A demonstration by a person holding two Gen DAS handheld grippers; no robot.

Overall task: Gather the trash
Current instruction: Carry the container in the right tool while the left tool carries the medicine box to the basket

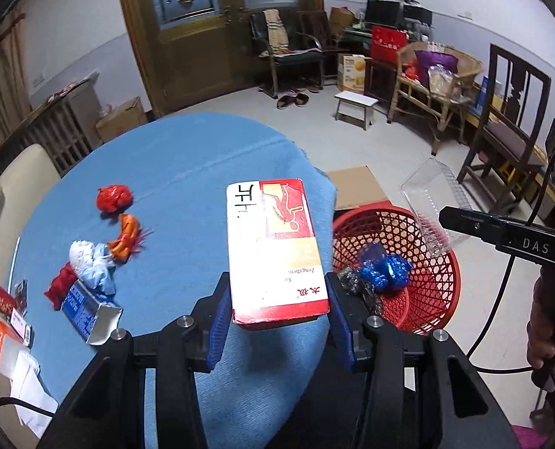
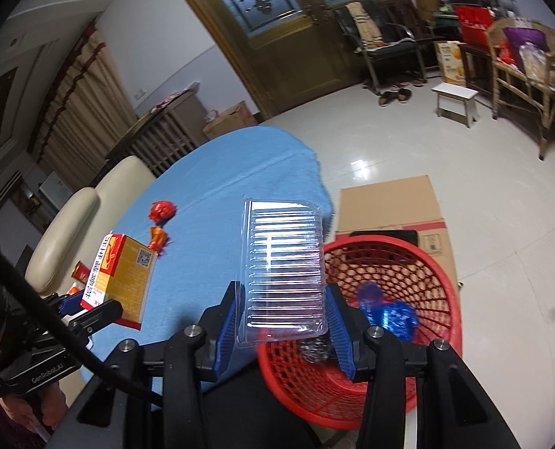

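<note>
At the far left of the blue-clothed table (image 1: pixel 187 172) lies the uncollected litter, left where it fell: a small orange carton (image 1: pixel 0 340) and a red tube (image 1: pixel 1 299) at the near edge; a blue box with its flap torn open (image 1: pixel 86 312) beside a crumpled white and pale blue wad (image 1: pixel 90 262); an orange twisted wrapper (image 1: pixel 126 241) just right of that, and a red crumpled ball (image 1: pixel 113 197) farther off; these presumably wait their turn. Toward the middle, the left gripper (image 1: pixel 277 310) is closed on a red, white and yellow carton (image 1: pixel 275 250), the blue pads pressed to its two long sides near its near end, so the box juts forward and clear of the cloth, apparently carried toward the bin; it looks intact and rigid, printed with red characters and a figure. Right of the table edge, on the floor against a flattened cardboard sheet (image 2: pixel 389 202), stands the red mesh basket (image 2: pixel 438 273), placed low and close so trash can drop from table height; it already holds blue foil wads (image 2: pixel 389 312) and a dark crumpled piece (image 1: pixel 359 288). Rightmost, the right gripper (image 2: pixel 283 321) clamps a clear ribbed plastic tray (image 2: pixel 285 262) by its sides, held above the basket's near-left rim, seemingly ready for release; the tray is thin, glossy and probably flexes easily.
</note>
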